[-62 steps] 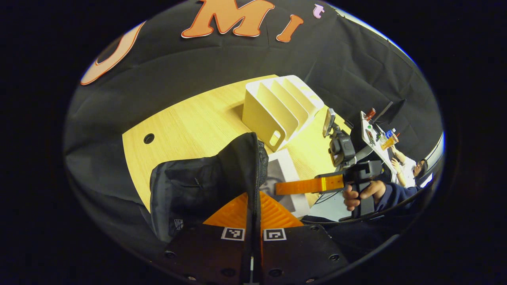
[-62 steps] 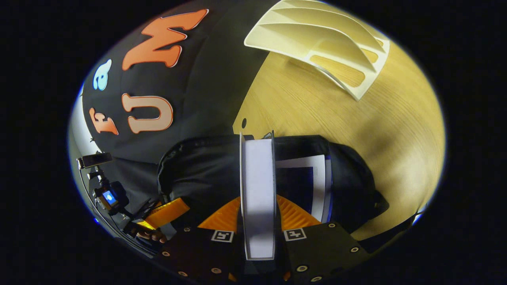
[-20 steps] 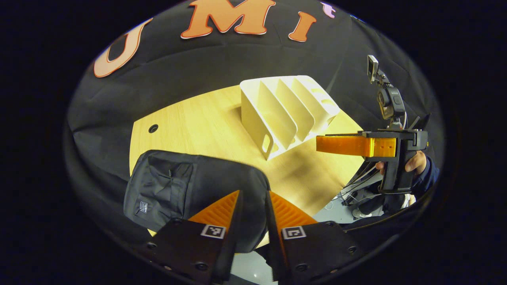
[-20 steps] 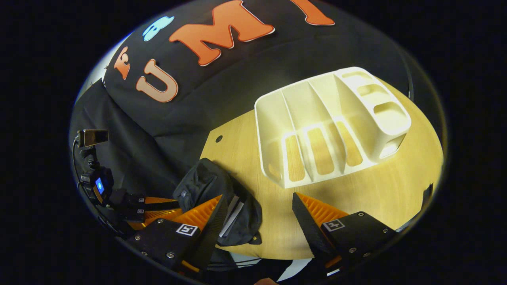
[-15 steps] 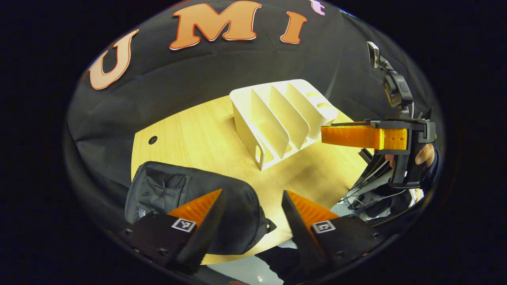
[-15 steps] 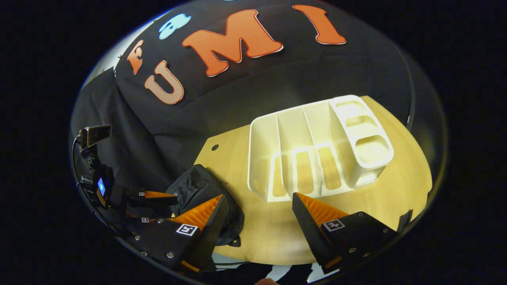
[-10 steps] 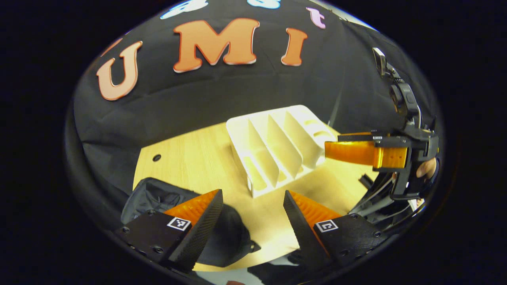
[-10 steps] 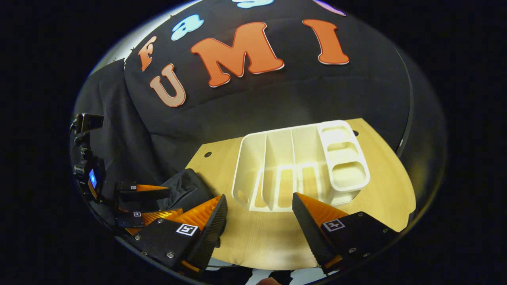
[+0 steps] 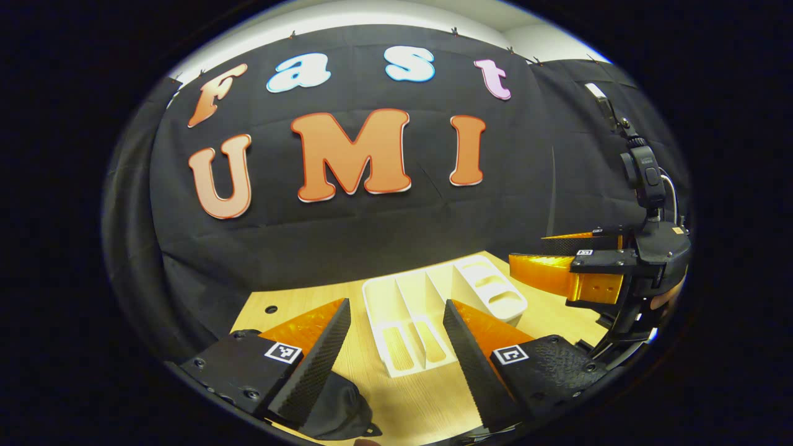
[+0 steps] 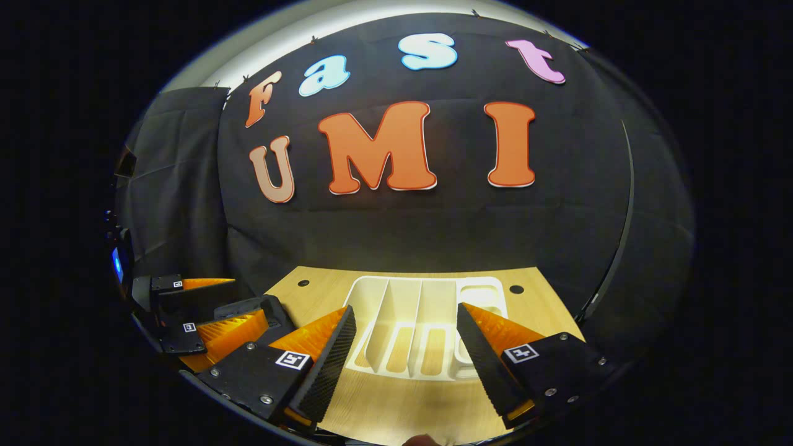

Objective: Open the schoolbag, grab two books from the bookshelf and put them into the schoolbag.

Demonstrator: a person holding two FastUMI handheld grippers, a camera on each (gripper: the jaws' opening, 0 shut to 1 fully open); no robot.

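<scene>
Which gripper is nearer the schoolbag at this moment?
Left. The left gripper hangs open right over the schoolbag, which lies under its left finger. The right gripper, also open, faces the white bookshelf, off to the bag's right.

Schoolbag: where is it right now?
In the left gripper view the schoolbag lies at the table's near edge, bottom left, beneath the left gripper and just left of the bookshelf.
</scene>
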